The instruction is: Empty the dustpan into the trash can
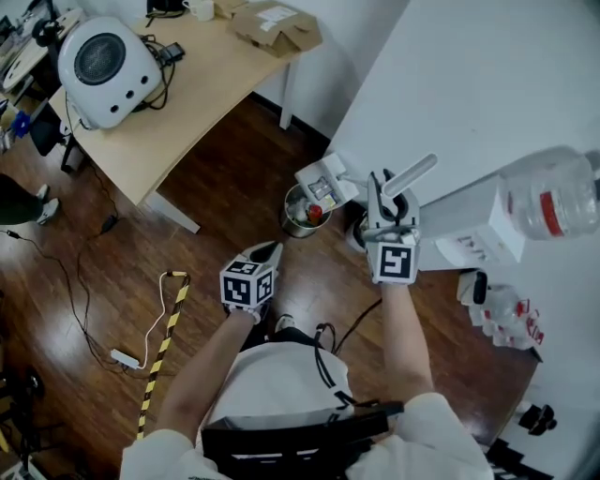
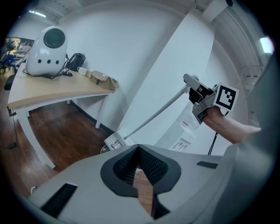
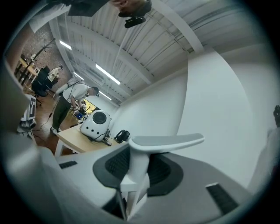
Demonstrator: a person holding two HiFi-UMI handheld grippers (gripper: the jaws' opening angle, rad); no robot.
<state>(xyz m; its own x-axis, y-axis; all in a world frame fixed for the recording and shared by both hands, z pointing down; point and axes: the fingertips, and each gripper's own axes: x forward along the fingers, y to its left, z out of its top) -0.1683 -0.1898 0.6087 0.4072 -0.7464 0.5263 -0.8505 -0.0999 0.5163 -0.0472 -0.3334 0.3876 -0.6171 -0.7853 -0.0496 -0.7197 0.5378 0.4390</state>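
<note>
My right gripper (image 1: 382, 194) is shut on the white dustpan handle (image 1: 411, 174), whose grey T-shaped top (image 3: 168, 141) stands just above the jaws in the right gripper view. The long handle slants down to the white dustpan (image 1: 324, 183), which hangs tilted over the round metal trash can (image 1: 302, 212) on the wood floor. From the left gripper view the handle (image 2: 153, 116) runs from my right gripper (image 2: 199, 94) down to the dustpan (image 2: 114, 141). My left gripper (image 1: 266, 253) hovers left of the can, shut with nothing between its pads (image 2: 148, 164).
A light wooden desk (image 1: 187, 94) at the back left carries a white domed device (image 1: 103, 56) and a cardboard box (image 1: 277, 26). A white table (image 1: 469, 94) with a water bottle (image 1: 553, 197) fills the right. A yellow-black strip (image 1: 164, 347) and a power strip (image 1: 125, 358) lie on the floor.
</note>
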